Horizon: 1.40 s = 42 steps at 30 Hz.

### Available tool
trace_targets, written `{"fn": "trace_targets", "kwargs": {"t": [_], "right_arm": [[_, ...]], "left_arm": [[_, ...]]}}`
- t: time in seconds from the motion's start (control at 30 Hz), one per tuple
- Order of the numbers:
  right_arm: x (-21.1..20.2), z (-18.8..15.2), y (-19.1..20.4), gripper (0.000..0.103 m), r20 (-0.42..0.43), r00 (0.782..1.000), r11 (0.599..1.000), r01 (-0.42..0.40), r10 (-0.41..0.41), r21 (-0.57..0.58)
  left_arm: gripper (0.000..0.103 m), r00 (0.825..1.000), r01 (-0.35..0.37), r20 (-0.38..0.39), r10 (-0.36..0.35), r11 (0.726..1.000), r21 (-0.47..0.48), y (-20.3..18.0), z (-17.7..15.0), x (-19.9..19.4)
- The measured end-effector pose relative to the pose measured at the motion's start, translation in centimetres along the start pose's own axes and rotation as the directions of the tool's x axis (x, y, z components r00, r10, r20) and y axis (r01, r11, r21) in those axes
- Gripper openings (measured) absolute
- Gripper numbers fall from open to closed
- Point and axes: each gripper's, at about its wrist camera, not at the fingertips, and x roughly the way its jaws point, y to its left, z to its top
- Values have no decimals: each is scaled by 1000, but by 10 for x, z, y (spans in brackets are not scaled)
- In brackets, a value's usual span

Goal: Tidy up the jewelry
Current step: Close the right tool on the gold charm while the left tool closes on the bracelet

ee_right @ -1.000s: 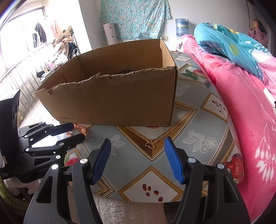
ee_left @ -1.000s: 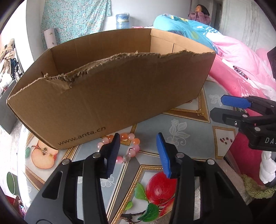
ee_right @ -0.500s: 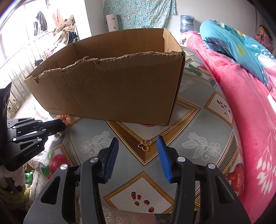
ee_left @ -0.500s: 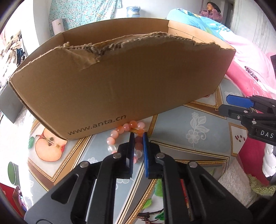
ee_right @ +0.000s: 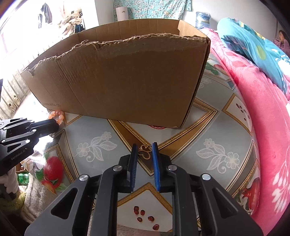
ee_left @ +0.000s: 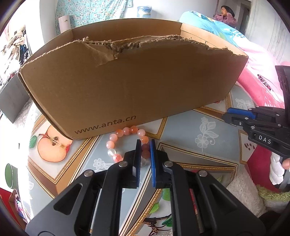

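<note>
A bracelet of pink and orange beads lies on the patterned tabletop, right against the front wall of a torn cardboard box. My left gripper is shut on the bracelet's near side, with beads pinched between its blue pads. In the right wrist view the left gripper and bracelet sit at the left. A small gold clover-shaped charm lies on the tabletop in front of the box. My right gripper straddles it, jaws closing, with a sliver of gap on each side.
A bed with a pink blanket runs along the table's right side. A person sits far back by the bed. Fluffy white cloth hangs at the table's near edge. The right gripper reaches in at the right of the left wrist view.
The left jaws closed on the bead bracelet and have held still since. The right gripper came down over the gold charm and its jaws narrowed around it.
</note>
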Motion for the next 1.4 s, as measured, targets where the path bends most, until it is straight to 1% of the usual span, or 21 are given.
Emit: {"fn": "trace_targets", "kwargs": {"t": [0.17, 0.3, 0.37, 0.43, 0.53, 0.63, 0.7, 0.87, 1.1, 1.13, 1.17, 1.2, 1.4], "right_arm": [[-2, -1, 5, 15, -12, 998, 997, -67, 68, 49], [-6, -2, 13, 15, -10, 994, 993, -106, 107, 41], [-10, -2, 17, 16, 6, 995, 995, -95, 95, 17], [-11, -1, 18, 17, 12, 998, 998, -63, 63, -1], [-10, -1, 14, 26, 7, 999, 999, -36, 36, 1], [-9, 2, 11, 29, -1, 1000, 1000, -26, 26, 13], [-8, 3, 12, 29, -2, 1000, 999, -30, 30, 15], [-4, -2, 18, 29, 3, 1000, 999, -12, 12, -29], [0, -1, 17, 28, 2, 1000, 998, -24, 24, -57], [0, -1, 18, 26, 3, 1000, 998, -26, 26, -61], [0, -1, 17, 20, 2, 1000, 998, -30, 30, -63], [1, 0, 17, 16, 0, 999, 997, -36, 36, -64], [2, 3, 15, 16, 2, 999, 998, -39, 39, -46]], "left_arm": [[8, 1000, 2, -1, -2, 1000, 0, -2, 2, 1], [8, 1000, 2, -1, -2, 1000, -5, 0, 0, 0], [8, 1000, 3, -2, -3, 1000, -7, 0, -1, 0], [9, 1000, 3, -4, -3, 1000, -9, 0, -2, 0], [9, 1000, 4, -4, -4, 1000, -10, 0, -1, 1], [9, 1000, 3, -4, -3, 1000, -12, 1, -1, 1], [9, 1000, 3, -4, -3, 1000, -13, 1, -1, 1], [9, 1000, 2, -5, -2, 1000, -10, 1, -1, 1], [9, 1000, 1, -4, -1, 1000, -10, 1, -1, 2], [9, 1000, 1, -4, -2, 1000, -10, 1, -1, 2], [9, 1000, 1, -4, -1, 1000, -10, 1, -1, 2], [9, 1000, 1, -4, -1, 1000, -10, 1, -1, 2], [9, 1000, 2, -4, -2, 1000, -9, 1, -1, 2]]}}
